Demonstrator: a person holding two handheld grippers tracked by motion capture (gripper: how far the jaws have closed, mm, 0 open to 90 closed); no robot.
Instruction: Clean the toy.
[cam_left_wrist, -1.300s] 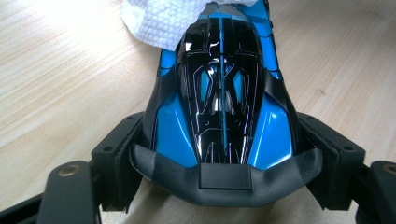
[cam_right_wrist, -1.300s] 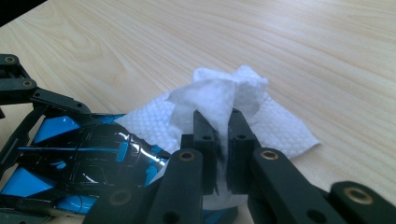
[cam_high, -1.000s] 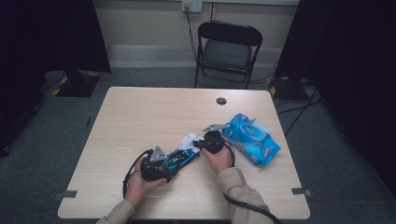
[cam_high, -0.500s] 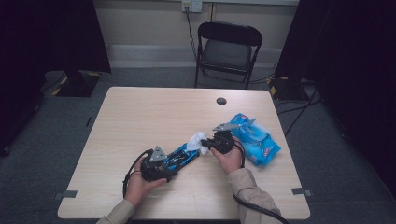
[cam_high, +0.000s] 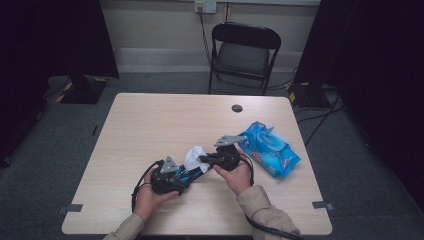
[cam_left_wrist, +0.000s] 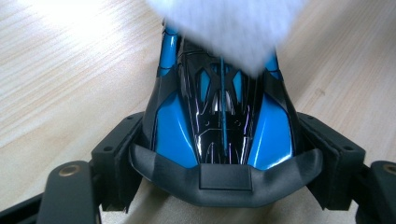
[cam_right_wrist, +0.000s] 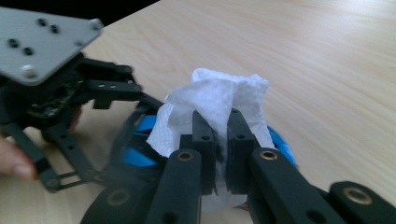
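White wipe (cam_right_wrist: 212, 105) sits pinched in the right tongs (cam_right_wrist: 218, 135), pressed on the nose of the blue-and-black toy car (cam_left_wrist: 219, 116), which the left tongs (cam_left_wrist: 224, 154) clamp by its sides above the counter (cam_high: 150, 125). Wiping looks underway, with most of the glossy shell seemingly left; the wipes pack (cam_high: 270, 147) lies near, to the right.

High camera looks forward and down over the whole tabletop (cam_high: 150, 125); both gripper cameras sit close, sharing the white wipe (cam_right_wrist: 219, 100).
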